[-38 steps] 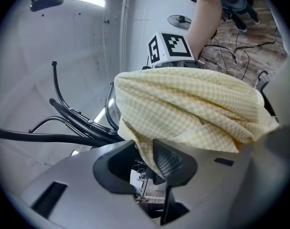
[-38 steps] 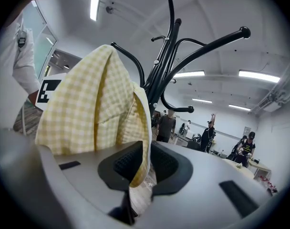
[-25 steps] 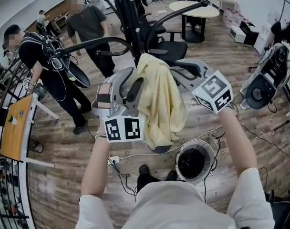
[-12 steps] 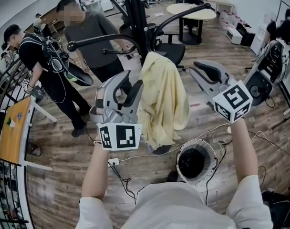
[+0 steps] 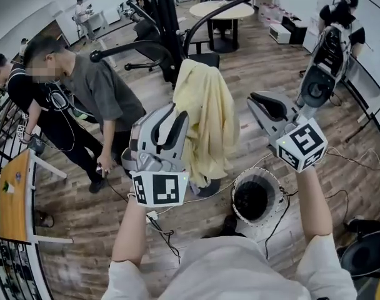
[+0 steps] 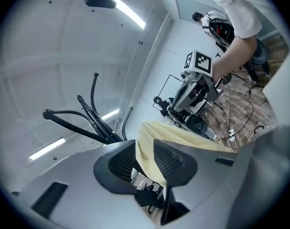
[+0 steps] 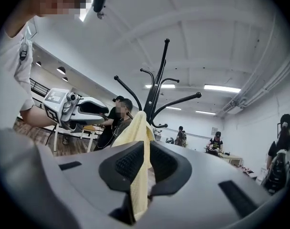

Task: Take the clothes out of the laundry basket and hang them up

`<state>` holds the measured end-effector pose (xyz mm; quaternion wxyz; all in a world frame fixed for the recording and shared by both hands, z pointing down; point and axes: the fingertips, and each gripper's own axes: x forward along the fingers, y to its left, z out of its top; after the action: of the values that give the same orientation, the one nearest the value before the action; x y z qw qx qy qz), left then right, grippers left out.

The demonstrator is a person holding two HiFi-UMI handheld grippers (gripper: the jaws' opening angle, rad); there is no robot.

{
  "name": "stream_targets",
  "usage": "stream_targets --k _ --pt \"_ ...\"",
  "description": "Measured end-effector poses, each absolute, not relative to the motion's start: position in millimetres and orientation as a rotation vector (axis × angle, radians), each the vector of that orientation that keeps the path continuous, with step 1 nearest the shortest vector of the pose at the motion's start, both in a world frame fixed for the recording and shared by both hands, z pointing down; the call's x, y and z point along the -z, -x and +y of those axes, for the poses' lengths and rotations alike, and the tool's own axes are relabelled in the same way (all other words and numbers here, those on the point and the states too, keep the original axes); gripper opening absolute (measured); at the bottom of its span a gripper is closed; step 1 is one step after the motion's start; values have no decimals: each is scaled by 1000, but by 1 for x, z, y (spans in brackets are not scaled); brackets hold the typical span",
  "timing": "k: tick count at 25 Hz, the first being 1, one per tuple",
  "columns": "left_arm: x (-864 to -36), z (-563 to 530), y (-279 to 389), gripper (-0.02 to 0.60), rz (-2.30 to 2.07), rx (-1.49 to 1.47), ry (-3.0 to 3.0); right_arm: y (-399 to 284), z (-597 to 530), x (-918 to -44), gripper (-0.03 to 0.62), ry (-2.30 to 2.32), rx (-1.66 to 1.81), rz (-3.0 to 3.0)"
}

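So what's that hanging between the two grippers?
A yellow garment hangs there in the head view. The left gripper and right gripper have just been closing, with it between their fingers.

Two tongs, left tongs (image 5: 175,112) and right tongs (image 5: 257,100), each just closed further on one yellow garment (image 5: 205,120). One coat stand (image 5: 167,30), one laundry basket (image 5: 239,186). Two people at left: grey-shirted person (image 5: 99,95), black-clad person (image 5: 21,91).

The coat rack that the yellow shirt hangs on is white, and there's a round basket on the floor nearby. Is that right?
Not quite. The coat rack is black, not white, as the head view shows. The rest holds: the yellow shirt hangs on it, and a round basket stands on the floor nearby.
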<state>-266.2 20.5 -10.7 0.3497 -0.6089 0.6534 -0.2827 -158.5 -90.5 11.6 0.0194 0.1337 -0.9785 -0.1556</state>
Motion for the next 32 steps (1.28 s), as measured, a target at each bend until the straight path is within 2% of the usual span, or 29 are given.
stream_targets --k 6,15,32 --pt "-6 39 238 89 1622 652 1708 133 -54 -34 14 -571 364 -3032" --pt "-24 63 203 52 1542 513 1905 94 -6 -61 6 -755 224 -3004" --pt "-78 110 172 23 1504 369 2185 64 69 -117 5 -910 101 -2936"
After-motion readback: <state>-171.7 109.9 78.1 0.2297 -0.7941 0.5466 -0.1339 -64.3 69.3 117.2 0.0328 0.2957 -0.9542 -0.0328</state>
